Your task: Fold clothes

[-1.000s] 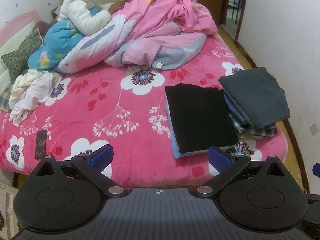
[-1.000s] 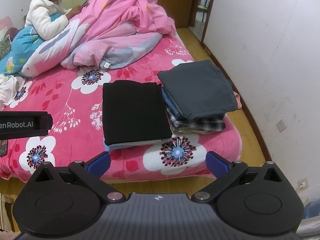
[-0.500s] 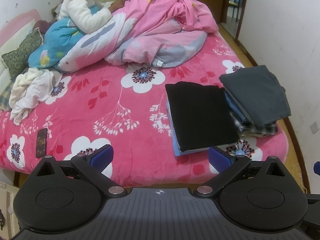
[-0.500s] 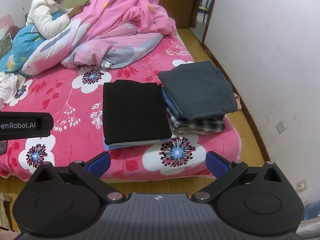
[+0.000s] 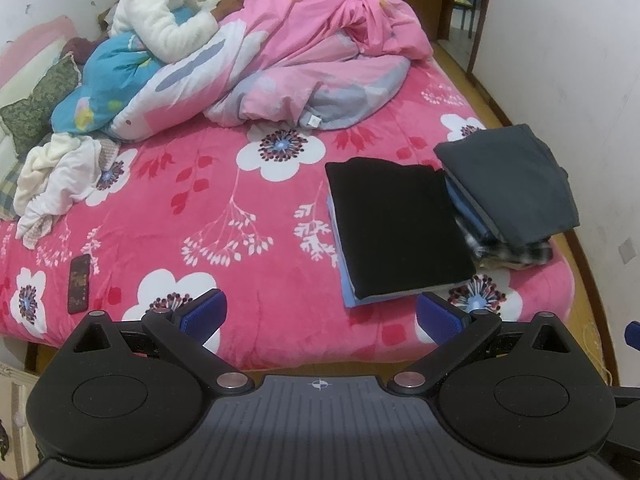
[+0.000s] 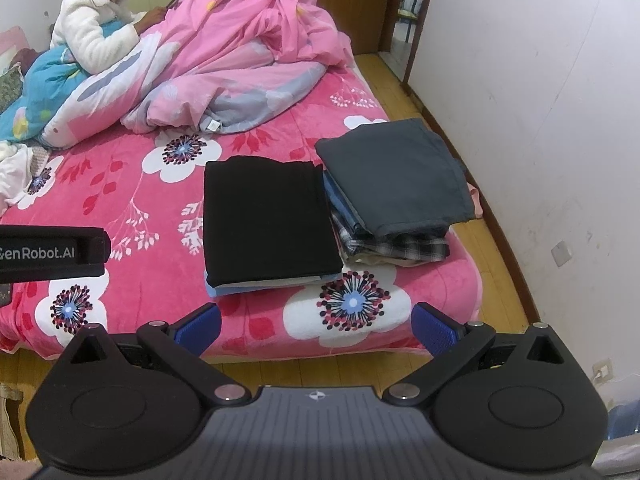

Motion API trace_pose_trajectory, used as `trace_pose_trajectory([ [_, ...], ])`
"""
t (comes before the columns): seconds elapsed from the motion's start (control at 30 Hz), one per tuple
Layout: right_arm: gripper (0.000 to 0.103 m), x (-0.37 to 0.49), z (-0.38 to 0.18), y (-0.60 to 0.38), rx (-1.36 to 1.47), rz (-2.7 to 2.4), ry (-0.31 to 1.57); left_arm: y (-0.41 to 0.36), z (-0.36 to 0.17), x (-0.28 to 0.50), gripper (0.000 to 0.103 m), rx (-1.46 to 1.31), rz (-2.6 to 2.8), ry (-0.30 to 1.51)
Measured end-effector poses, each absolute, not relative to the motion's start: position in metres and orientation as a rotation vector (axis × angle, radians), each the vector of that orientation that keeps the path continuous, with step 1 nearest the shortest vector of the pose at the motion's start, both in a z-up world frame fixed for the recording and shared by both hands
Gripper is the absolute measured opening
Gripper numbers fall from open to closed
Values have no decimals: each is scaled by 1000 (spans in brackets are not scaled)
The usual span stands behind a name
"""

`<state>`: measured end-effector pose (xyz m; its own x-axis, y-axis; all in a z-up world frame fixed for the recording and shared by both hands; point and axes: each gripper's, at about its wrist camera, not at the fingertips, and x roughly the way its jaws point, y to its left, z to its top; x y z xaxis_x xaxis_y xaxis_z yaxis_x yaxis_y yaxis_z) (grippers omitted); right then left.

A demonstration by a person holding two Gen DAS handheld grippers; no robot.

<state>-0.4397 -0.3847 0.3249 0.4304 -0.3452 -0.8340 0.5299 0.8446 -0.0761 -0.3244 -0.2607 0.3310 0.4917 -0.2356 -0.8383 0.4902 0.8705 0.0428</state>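
Left gripper [image 5: 319, 314]: bottom centre of frame, fingers spread wide, holding nothing.
Right gripper [image 6: 316, 326]: bottom centre, fingers likewise apart and empty.
Black stack [image 6: 268, 218]: folded, centre of frame, on the bed [image 6: 132, 184].
Grey stack [image 6: 394, 172]: folded, touching the black stack's right side.
White clothes [image 5: 56, 172]: crumpled, left edge.
Phone [image 5: 79, 278]: lower left.
Person [image 5: 160, 28]: upper left, beside the duvet [image 5: 304, 52].

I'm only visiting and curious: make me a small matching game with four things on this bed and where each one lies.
Things:
1. black folded garment
2. grey folded garment
3. white crumpled clothes
4. dark phone

Places:
A. near the bed's front edge, left side
B. on top of the stack by the wall
C. on a light blue folded piece
D. heaped by the pillows, left

Pairs: 1-C, 2-B, 3-D, 4-A
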Motion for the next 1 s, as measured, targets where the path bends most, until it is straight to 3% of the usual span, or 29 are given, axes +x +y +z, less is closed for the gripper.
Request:
trace_pose_trajectory([
  [1.0,103,-479,319,-418,210,-643,1031,-302,319,-351,102,268,-517,1020],
])
